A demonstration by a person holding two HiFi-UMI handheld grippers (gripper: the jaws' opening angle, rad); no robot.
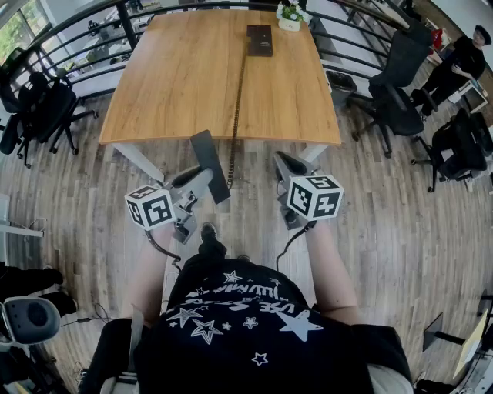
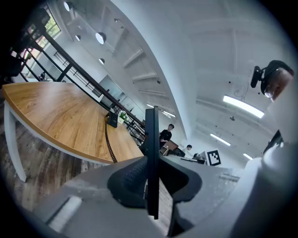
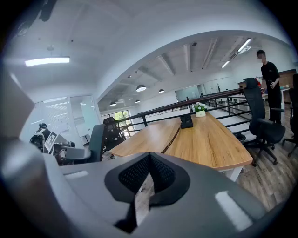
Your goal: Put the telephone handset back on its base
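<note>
The black telephone base (image 1: 260, 40) stands at the far end of the wooden table (image 1: 177, 85). Its coiled cord (image 1: 236, 123) runs down the table, over the near edge, to the black handset (image 1: 209, 165). My left gripper (image 1: 202, 178) is shut on the handset and holds it in the air in front of the table. In the left gripper view the handset (image 2: 152, 158) shows edge-on between the pads, with the base (image 2: 111, 122) far off. My right gripper (image 1: 283, 165) hovers beside it, shut and empty. In the right gripper view the fingertips (image 3: 150, 155) meet, and the base (image 3: 186, 121) is far ahead.
A small potted plant (image 1: 290, 15) sits behind the base. Black office chairs stand left (image 1: 42, 108) and right (image 1: 397, 92) of the table, and a railing runs behind it. A person (image 1: 462, 65) stands at the far right. The floor is wood plank.
</note>
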